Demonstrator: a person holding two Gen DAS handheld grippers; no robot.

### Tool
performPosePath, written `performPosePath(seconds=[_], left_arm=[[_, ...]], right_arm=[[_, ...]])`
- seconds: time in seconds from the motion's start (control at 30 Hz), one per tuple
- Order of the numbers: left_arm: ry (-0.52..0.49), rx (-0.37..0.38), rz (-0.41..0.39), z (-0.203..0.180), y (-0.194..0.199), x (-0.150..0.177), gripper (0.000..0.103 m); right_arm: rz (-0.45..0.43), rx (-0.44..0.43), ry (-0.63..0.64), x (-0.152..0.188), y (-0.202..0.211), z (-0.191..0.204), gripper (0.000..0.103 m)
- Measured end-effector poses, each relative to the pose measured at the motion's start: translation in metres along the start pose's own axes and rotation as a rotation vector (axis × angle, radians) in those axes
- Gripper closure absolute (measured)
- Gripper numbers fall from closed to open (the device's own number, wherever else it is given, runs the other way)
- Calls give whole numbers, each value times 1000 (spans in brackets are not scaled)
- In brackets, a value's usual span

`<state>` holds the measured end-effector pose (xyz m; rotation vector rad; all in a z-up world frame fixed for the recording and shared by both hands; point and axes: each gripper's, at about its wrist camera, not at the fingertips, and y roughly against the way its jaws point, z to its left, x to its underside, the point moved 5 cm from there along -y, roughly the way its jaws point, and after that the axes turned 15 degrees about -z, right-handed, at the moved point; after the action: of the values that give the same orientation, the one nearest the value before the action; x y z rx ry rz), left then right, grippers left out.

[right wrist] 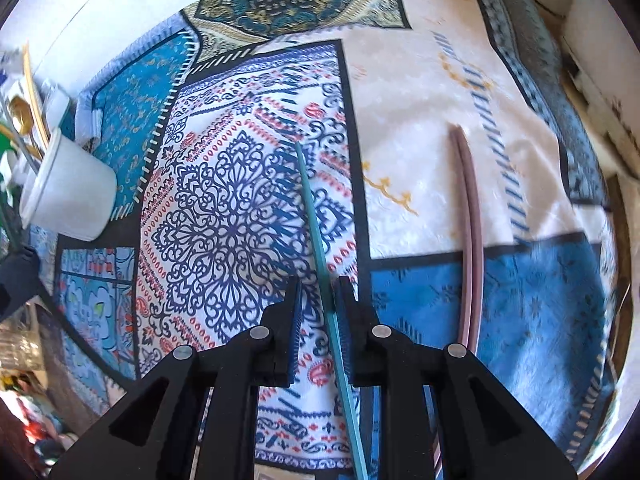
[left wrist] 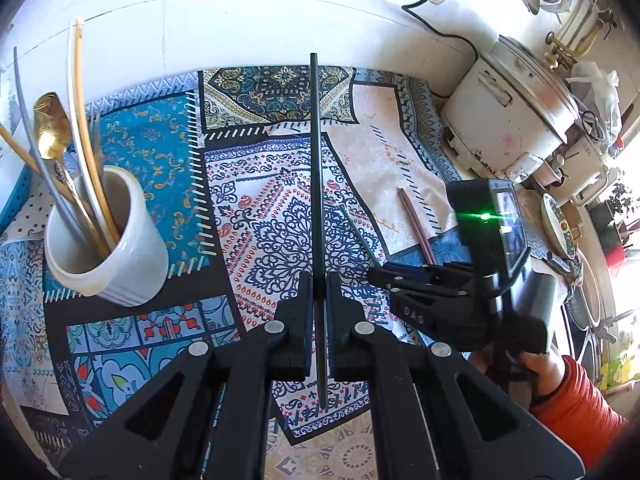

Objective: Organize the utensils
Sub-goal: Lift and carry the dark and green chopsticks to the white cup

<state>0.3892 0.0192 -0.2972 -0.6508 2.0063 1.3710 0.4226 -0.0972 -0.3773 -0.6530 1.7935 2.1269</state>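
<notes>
My left gripper is shut on a black chopstick that points away over the patterned cloth. A white ceramic cup at the left holds several utensils: a gold spoon, chopsticks and a fork. My right gripper straddles a teal chopstick lying on the cloth; the stick touches the right finger and a gap remains at the left finger. A pair of mauve chopsticks lies to the right, also in the left wrist view. The cup shows at the far left.
A patchwork patterned tablecloth covers the table. A white rice cooker stands at the back right with a black cord. A plate and kitchen clutter sit at the right edge. A blue basket is behind the cup.
</notes>
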Motion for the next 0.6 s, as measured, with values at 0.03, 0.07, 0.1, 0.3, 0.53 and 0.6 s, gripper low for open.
performPosePath(seconds=[0.03, 0.07, 0.1, 0.3, 0.53, 0.6], left_arm=[[1, -2, -3, 1, 1, 0, 99], [1, -4, -6, 1, 3, 0, 99], [2, -5, -9, 1, 4, -1, 99], [8, -16, -33, 3, 13, -5, 99], [21, -42, -91, 10, 34, -18, 99], [29, -51, -111, 13, 41, -22, 99]], right_arm=[[-1, 7, 11, 0, -1, 3, 91], [2, 18, 25, -1, -2, 5, 94], [5, 23, 32, -2, -5, 10, 96], [23, -17, 15, -14, -8, 11, 98], [-90, -56, 4, -26, 38, 14, 98], [-130, -68, 12, -27, 52, 21, 98]])
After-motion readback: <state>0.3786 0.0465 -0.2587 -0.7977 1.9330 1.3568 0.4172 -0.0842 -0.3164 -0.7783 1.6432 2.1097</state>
